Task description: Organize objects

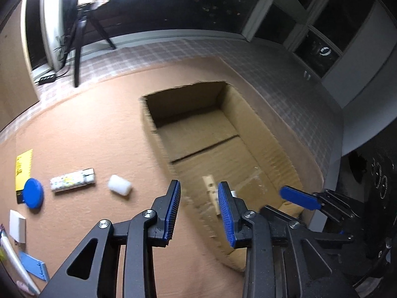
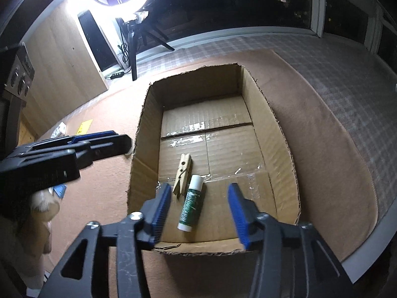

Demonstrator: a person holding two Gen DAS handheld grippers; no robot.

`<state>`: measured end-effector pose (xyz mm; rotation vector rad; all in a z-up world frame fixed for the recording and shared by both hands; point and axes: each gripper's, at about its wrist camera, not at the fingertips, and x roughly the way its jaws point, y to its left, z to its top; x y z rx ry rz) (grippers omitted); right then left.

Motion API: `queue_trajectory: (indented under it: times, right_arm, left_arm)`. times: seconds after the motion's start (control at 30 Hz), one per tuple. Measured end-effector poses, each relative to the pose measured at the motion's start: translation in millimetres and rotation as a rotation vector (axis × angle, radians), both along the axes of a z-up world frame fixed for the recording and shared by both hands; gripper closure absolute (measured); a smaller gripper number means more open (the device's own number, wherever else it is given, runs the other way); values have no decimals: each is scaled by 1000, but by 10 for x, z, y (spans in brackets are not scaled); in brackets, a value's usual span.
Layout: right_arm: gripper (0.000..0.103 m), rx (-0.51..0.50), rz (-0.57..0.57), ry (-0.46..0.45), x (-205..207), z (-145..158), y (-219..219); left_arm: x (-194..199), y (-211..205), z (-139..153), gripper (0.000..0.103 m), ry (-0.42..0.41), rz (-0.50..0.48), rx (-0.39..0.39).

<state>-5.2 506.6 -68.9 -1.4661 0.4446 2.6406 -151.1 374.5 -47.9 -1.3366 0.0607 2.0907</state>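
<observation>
Both grippers, left gripper [image 1: 200, 200] and right gripper [image 2: 199, 204], hang with fingers spread and empty over the open brown cardboard box [image 2: 270, 114], while the small white foam-like cylinder [image 1: 119, 184] on the worktop looks light, squashy and best pinched across its middle.

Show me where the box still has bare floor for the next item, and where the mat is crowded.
The far half of the cardboard box, beyond the floor seam, is bare. The near end is taken: clothespin and green tube lie side by side there. On the mat, the stretch between the white roll and the box's left wall is free; left of it, blue lid and patterned pack crowd.
</observation>
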Motion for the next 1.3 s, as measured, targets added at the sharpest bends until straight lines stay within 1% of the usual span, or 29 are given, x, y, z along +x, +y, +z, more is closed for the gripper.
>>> queue_trajectory:
  times: [0.07, 0.23, 0.27, 0.3, 0.33, 0.4, 0.5, 0.63, 0.7, 0.77, 0.8, 0.87, 0.93, 1.03, 1.13, 1.23, 1.3]
  right_arm:
    - [53, -4, -21, 5, 28, 18, -7]
    - [51, -10, -31, 30, 103, 104, -85]
    - [47, -10, -27, 37, 107, 124, -113]
    - [41, -4, -24, 45, 109, 146, -145]
    - [38, 9, -16, 52, 106, 168, -189]
    - [37, 39, 1, 69, 97, 209, -277]
    - [37, 42, 39, 75, 76, 228, -402]
    - [37, 41, 50, 100, 75, 248, -539]
    - [37, 28, 50, 110, 76, 251, -574]
    - [37, -8, 41, 114, 81, 242, -580]
    - [37, -46, 33, 116, 86, 232, -569]
    - [37, -90, 29, 111, 93, 219, -564]
    - [37, -96, 43, 98, 86, 205, -597]
    - [37, -93, 68, 96, 94, 202, -632]
    - [37, -124, 80, 88, 89, 192, -638]
    - [37, -124, 102, 82, 63, 200, -674]
    - [37, -126, 115, 82, 36, 224, -695]
  left_arm:
    - [-70, -171, -1, 69, -12, 26, 13]
    - [-201, -582, -6, 69, 3, 89, -12]
    - [-236, -673, -15, 67, 4, 105, -21]
    - [-269, -771, -35, 62, 1, 124, -30]
    - [-298, -862, -47, 60, -2, 144, -36]
    - [-361, -1025, -73, 58, -16, 172, -36]
    - [-463, -1185, -101, 58, -14, 204, -58]
    - [-665, -1231, -210, 58, -28, 238, -82]
    - [-762, -1225, -279, 58, -45, 243, -82]
    - [-875, -1199, -369, 59, -67, 253, -85]
    - [-939, -1189, -414, 59, -78, 256, -83]
    - [-1046, -1142, -493, 59, -89, 258, -89]
    - [-1143, -1093, -579, 59, -106, 254, -94]
    - [-1303, -1093, -728, 59, -152, 286, -94]
    - [-1381, -1083, -837, 59, -163, 287, -112]
    - [-1377, -1048, -920, 65, -170, 262, -134]
    - [-1344, -1040, -919, 70, -149, 249, -145]
